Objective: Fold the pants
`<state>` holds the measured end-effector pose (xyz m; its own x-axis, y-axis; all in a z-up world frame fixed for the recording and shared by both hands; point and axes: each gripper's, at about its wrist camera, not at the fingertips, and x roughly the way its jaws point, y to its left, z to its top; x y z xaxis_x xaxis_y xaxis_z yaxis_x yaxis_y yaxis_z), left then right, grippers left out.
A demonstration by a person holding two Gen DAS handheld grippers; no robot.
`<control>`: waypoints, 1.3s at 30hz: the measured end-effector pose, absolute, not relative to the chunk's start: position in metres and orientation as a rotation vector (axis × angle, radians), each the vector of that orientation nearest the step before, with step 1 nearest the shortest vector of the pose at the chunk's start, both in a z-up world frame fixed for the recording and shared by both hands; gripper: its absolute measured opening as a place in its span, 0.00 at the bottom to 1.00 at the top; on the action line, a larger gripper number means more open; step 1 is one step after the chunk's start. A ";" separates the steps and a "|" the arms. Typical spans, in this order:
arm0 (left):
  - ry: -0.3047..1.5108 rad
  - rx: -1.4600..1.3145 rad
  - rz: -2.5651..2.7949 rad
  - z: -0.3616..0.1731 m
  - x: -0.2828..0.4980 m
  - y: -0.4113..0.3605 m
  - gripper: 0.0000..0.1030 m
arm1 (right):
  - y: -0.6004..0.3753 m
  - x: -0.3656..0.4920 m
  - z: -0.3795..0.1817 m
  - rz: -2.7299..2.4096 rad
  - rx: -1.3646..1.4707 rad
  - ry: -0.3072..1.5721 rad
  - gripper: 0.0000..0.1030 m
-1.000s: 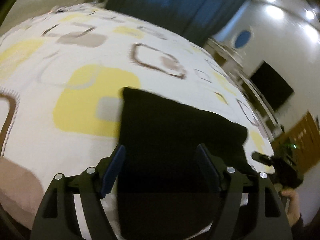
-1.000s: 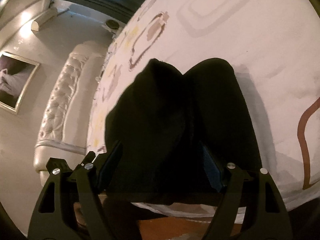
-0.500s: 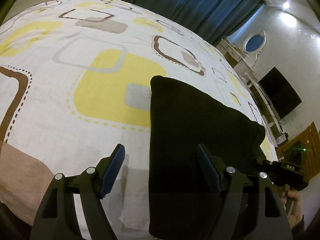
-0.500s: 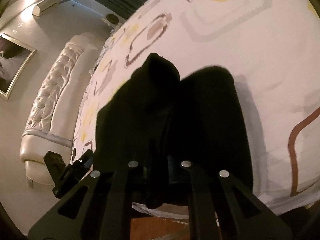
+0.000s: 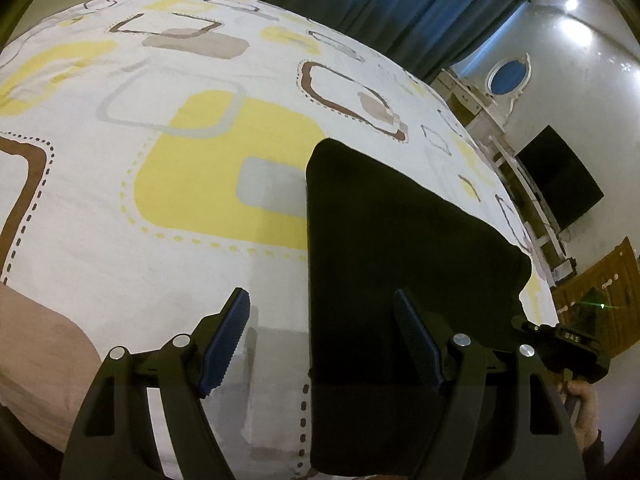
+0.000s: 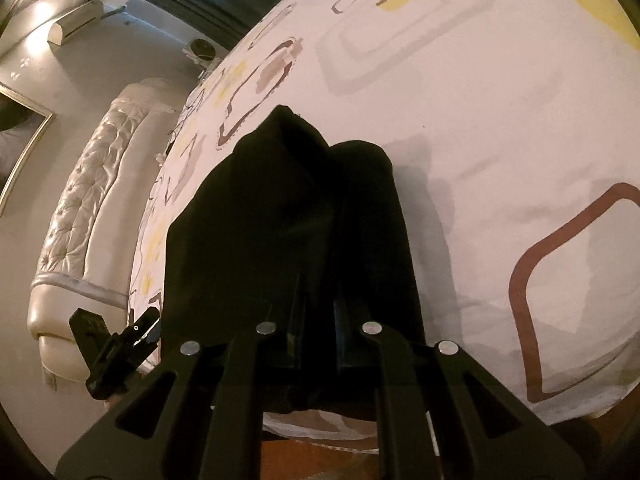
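Left gripper (image 5: 320, 340) fingers were spread wide, gripping nothing; black pants (image 5: 400, 248) lay folded on the bed (image 5: 120, 168), lower right of frame. Right gripper (image 6: 318, 316) fingers were clamped on the pants' (image 6: 288, 220) near edge, frame centre.

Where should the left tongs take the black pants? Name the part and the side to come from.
Grip the near left edge of the pants, coming in low from the bed's near side. That edge runs straight and already lies between the open left tongs, with bare sheet beside it for the outer finger. The right tongs are shut on the near edge at the other side.
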<state>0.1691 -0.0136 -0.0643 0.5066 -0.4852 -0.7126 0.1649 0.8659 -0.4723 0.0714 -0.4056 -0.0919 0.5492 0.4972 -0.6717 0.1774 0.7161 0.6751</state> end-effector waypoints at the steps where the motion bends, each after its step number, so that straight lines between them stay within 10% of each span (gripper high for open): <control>1: 0.970 -0.363 -0.404 -0.065 0.169 -0.015 0.71 | -0.406 0.071 -0.093 0.214 0.777 0.994 0.10; 9: 0.981 -0.331 -0.409 -0.064 0.167 -0.020 0.71 | -0.412 0.070 -0.095 0.231 0.817 0.988 0.19; 15: 1.003 -0.333 -0.435 -0.064 0.170 -0.023 0.78 | -0.435 0.058 -0.075 0.216 0.828 0.905 0.79; 39: 1.194 -0.664 -0.697 -0.106 0.214 -0.029 0.82 | -0.425 0.112 -0.124 0.532 0.951 1.092 0.88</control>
